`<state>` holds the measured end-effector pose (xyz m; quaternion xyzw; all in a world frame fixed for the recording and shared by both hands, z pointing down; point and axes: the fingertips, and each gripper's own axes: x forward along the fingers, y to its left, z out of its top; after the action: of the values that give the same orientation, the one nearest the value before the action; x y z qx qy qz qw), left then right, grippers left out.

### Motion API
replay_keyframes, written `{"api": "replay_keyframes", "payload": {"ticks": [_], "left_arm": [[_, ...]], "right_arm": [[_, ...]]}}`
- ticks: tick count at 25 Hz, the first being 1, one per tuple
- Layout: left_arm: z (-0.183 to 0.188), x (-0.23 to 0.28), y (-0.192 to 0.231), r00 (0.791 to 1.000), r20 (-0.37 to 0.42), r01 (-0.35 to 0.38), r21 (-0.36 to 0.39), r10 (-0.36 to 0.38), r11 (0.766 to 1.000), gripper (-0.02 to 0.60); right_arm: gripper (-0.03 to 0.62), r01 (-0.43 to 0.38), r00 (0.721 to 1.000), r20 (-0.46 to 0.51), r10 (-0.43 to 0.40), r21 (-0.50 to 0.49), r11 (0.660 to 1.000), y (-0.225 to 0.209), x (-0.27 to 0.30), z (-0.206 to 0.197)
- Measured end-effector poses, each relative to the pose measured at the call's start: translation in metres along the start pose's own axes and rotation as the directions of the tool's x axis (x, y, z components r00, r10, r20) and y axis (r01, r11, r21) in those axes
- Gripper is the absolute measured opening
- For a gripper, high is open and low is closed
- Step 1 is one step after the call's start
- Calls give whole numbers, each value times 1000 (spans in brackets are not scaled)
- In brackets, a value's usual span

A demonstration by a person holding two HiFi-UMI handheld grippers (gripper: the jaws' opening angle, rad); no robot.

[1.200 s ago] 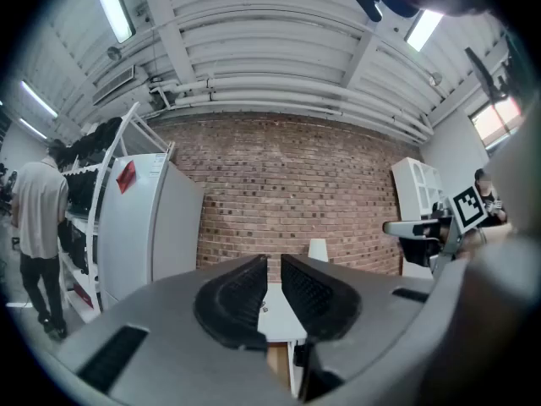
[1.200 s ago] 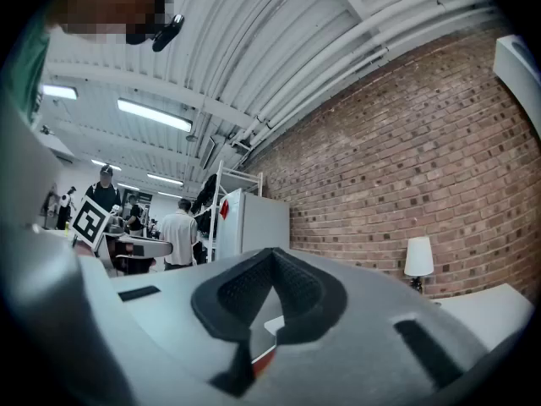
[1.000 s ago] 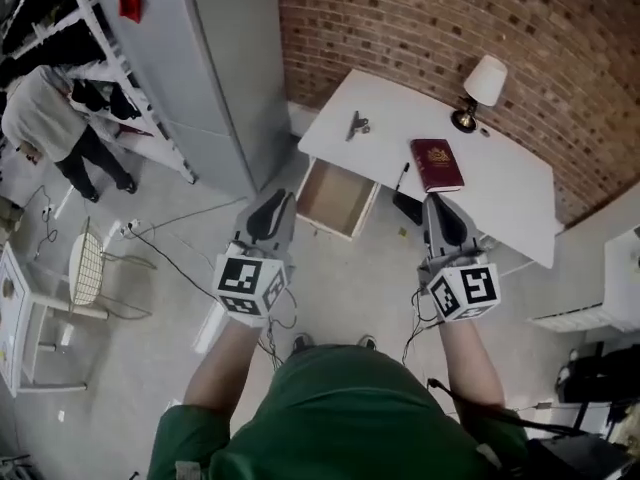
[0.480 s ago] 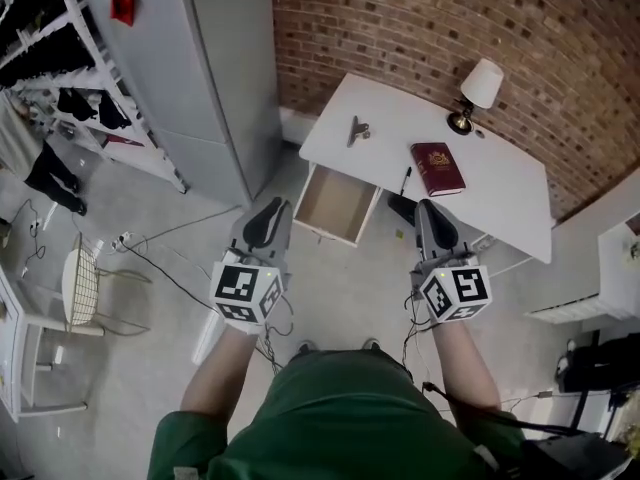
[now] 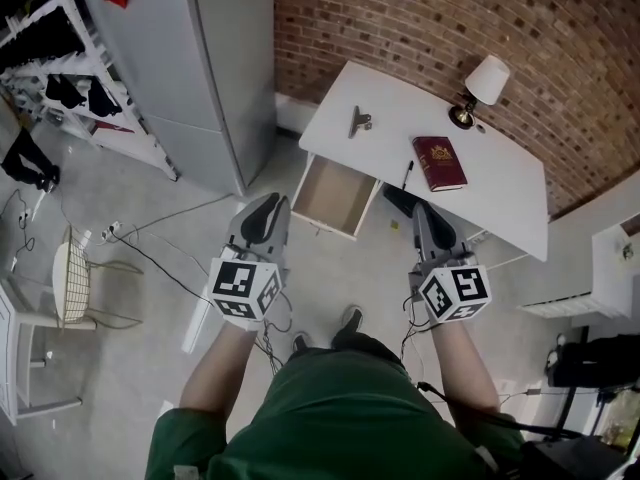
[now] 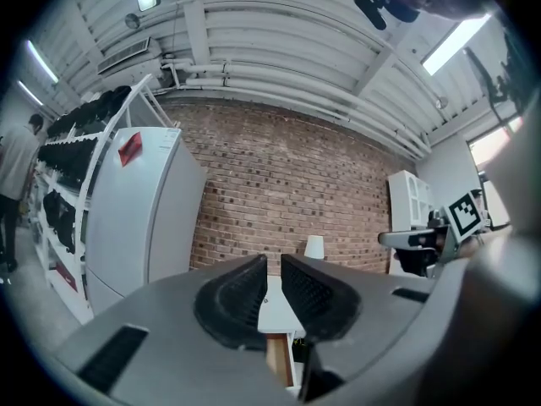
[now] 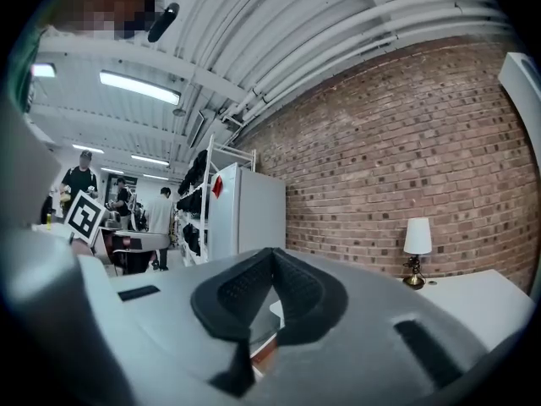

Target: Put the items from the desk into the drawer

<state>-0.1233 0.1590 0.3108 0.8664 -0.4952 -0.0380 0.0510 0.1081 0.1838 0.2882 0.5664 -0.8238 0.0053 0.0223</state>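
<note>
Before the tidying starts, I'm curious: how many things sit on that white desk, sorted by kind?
lamp: 1
red book: 1
pen: 1
metal clip: 1
Total: 4

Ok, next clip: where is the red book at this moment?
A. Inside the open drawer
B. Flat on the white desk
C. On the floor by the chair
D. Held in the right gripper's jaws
B: the red book lies flat on the white desk, beside the pen, while the open drawer shows only its bare wooden bottom.
</note>
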Motion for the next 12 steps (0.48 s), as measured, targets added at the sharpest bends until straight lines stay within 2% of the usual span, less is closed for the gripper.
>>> {"api": "replay_keyframes", "payload": {"ticks": [5, 12], "left_arm": [[-5, 19, -2, 1000, -15, 0, 15, 0, 1000, 48], [-5, 41, 18, 996, -11, -89, 14, 89, 996, 48]], "right_arm": [[3, -8, 1000, -25, 9, 34, 999, -17, 20, -17], [3, -72, 997, -27, 73, 34, 997, -36, 62, -24]]}}
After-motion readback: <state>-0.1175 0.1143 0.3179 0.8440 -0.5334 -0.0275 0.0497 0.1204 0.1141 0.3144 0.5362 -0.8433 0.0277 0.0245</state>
